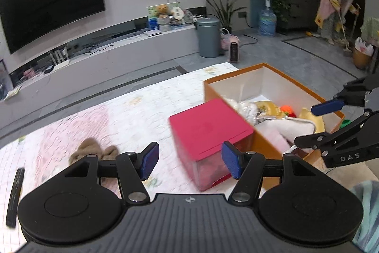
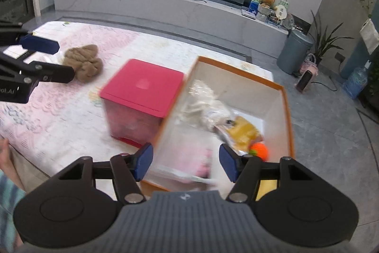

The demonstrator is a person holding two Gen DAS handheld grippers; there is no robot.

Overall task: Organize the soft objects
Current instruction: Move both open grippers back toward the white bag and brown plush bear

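On the left, a brown fluffy thing (image 2: 83, 62) lies alone on the pink table cover (image 1: 99, 120), not yet picked up. The left gripper (image 1: 188, 161) hangs near it with its fingers spread wide, holding nothing. I think grabbing it comes next. In the middle sits a red box (image 2: 142, 84), touching the orange box (image 2: 287, 110), which holds soft things. On the right, the right gripper (image 2: 184, 163) hangs spread and empty over the orange box. It reads "DAS".
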